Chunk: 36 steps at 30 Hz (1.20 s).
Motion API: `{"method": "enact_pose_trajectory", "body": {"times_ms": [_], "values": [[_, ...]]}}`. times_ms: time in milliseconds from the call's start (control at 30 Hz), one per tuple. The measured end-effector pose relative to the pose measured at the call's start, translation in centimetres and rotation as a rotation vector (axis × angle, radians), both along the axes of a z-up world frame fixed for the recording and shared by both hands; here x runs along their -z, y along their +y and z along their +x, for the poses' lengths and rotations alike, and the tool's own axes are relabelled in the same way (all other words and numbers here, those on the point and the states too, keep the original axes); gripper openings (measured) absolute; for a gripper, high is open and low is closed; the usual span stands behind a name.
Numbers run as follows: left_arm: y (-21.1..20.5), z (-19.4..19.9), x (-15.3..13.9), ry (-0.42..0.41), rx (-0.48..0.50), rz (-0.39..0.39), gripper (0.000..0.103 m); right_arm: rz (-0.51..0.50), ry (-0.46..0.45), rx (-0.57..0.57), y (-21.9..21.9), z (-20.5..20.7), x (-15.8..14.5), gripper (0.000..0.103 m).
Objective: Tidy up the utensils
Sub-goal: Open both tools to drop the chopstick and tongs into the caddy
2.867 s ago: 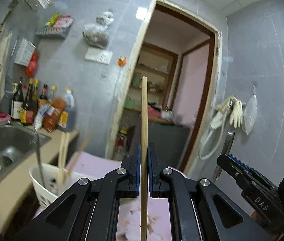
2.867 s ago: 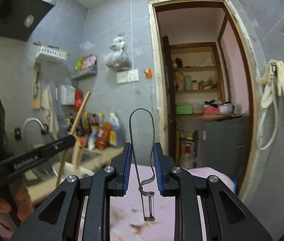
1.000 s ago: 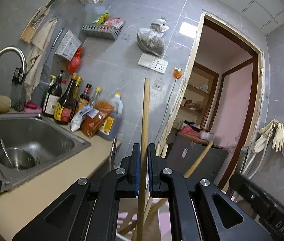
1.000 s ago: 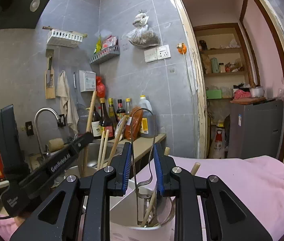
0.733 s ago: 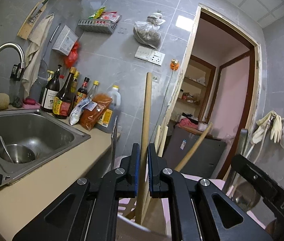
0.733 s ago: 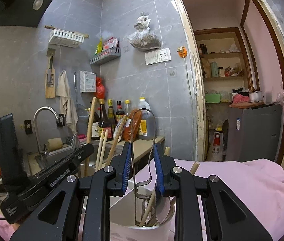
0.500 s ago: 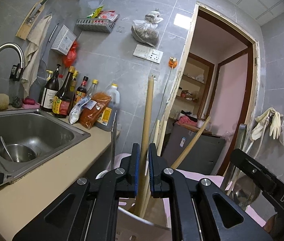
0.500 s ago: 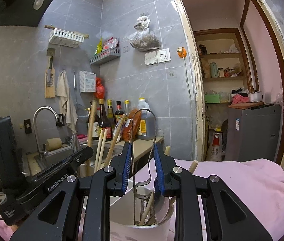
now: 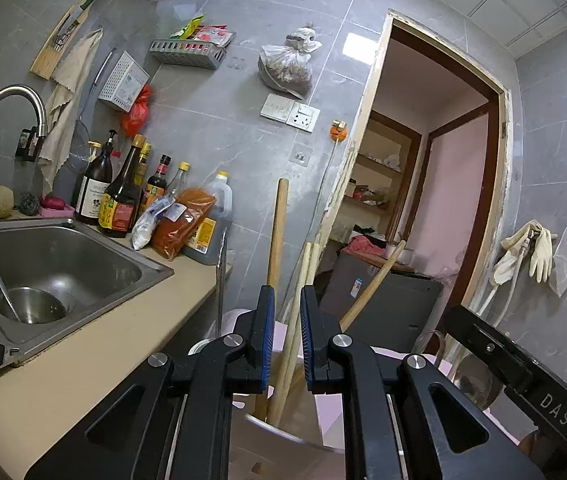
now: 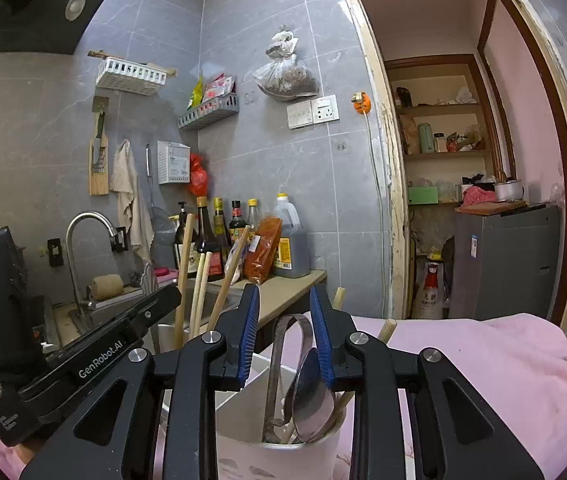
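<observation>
Here the grey tiled wall [image 9: 211, 120] fills most of both views, with the steel sink [image 9: 55, 256] set in the beige counter [image 9: 95, 364] below it and a pink cloth [image 10: 483, 360] spread to the right. On the counter's edge stands the white utensil holder [image 10: 279, 456], seen close under both claws. The left claw [image 9: 285, 344] has "DAS" printed on the other tool beside it, while in the right wrist view the left tool's arm reads "GenRobot.AI". The left claw stands open, its blue pads apart, and the wooden stick [image 9: 276, 240] rises from the holder just beyond them, leaning by the left pad with thinner chopsticks [image 9: 303, 280] beside it. The right claw [image 10: 284, 332] is open too; the metal peeler [image 10: 283, 360] sits in the holder between and below its pads, touching neither, next to a steel spoon [image 10: 311, 400].
</observation>
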<state>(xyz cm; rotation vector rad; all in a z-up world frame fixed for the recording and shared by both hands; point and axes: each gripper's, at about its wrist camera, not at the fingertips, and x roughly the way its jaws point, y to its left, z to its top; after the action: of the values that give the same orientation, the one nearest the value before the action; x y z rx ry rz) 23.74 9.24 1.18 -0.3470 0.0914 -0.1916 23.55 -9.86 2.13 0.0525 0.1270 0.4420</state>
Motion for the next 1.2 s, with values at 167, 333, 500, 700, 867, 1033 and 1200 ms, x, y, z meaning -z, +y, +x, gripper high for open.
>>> {"method": "enact_pose_trajectory", "body": {"times_ms": [167, 333, 500, 700, 867, 1033, 1200], "values": [[-0.1, -0.4, -0.3, -0.015, 0.001, 0.004, 0.012, 0.011, -0.019, 0.006, -0.1, -0.3, 0.0, 0.029], [-0.2, -0.9, -0.8, -0.027, 0.003, 0.008, 0.013, 0.020, -0.047, 0.025, -0.3, -0.8, -0.4, 0.029], [-0.6, -1.6, -1.2, -0.037, 0.010, 0.017, 0.017, 0.011, -0.066, 0.048, -0.5, -1.3, -0.7, 0.032], [-0.9, -2.0, -1.4, -0.045, 0.011, 0.028, 0.023, 0.012, -0.074, 0.074, -1.0, -1.7, -0.9, 0.036], [-0.5, -2.4, -1.6, -0.036, 0.012, -0.009, 0.036, 0.020, -0.091, 0.103, -1.9, -2.4, -1.2, 0.046], [-0.5, -2.9, -2.0, -0.014, 0.023, -0.009, 0.045, 0.019, -0.094, 0.142, -3.2, -3.3, -1.5, 0.052], [-0.7, -3.7, -2.1, 0.010, 0.052, -0.008, 0.054, 0.009, -0.082, 0.189, -4.7, -4.4, -1.4, 0.065]]}}
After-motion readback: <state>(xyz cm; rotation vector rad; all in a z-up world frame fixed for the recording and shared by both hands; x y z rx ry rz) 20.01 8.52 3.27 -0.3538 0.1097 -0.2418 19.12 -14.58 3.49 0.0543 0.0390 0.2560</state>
